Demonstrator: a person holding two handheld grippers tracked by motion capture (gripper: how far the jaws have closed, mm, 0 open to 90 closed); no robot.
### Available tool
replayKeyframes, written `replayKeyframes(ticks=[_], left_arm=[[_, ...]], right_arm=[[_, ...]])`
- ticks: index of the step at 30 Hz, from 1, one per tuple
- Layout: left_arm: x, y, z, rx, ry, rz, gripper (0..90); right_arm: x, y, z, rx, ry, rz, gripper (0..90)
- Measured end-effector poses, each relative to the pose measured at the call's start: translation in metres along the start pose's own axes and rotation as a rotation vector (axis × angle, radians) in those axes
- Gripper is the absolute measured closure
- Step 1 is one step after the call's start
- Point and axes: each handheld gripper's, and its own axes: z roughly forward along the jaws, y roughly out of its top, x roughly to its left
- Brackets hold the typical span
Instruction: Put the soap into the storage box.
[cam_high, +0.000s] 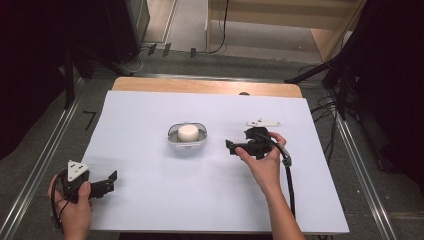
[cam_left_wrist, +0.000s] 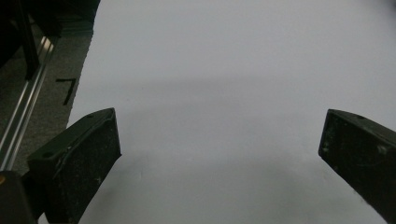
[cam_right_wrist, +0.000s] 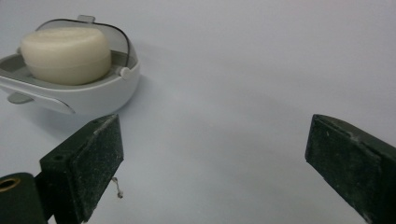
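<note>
Left gripper (cam_left_wrist: 219, 154): jaws wide apart w/ nothing btwn, looking out over bare white table sheet (cam_left_wrist: 233, 70); at far left, sheet edge, then grey floor w/ a metal rail (cam_left_wrist: 23, 121) and a black tape mark (cam_left_wrist: 69, 87).

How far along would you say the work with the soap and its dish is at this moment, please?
Done, it seems: the cream soap bar sits inside the white soap dish mid-table. In hand: nothing; the right gripper stands beside the dish with its jaws apart and nothing between them. The left gripper is open too, over bare white table near the front corner. Left: I cannot tell of any further step.
</note>
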Motion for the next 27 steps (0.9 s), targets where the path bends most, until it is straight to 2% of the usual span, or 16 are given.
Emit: replayKeyframes(ticks=[9, 18, 27], left_arm=[[0.000, 0.000, 0.000, -0.001, 0.002, 0.001, 0.0], [-0.001, 0.000, 0.000, 0.002, 0.003, 0.002, 0.0], [-0.001, 0.000, -0.001, -0.001, 0.006, 0.007, 0.0]], right_arm=[[-0.019, -0.015, -0.012, -0.015, 0.001, 0.029, 4.5], [-0.036, -0.030, -0.021, -0.019, -0.023, 0.040, 4.6], [-0.052, -0.045, -0.031, -0.036, -0.042, 0.077, 5.1]])
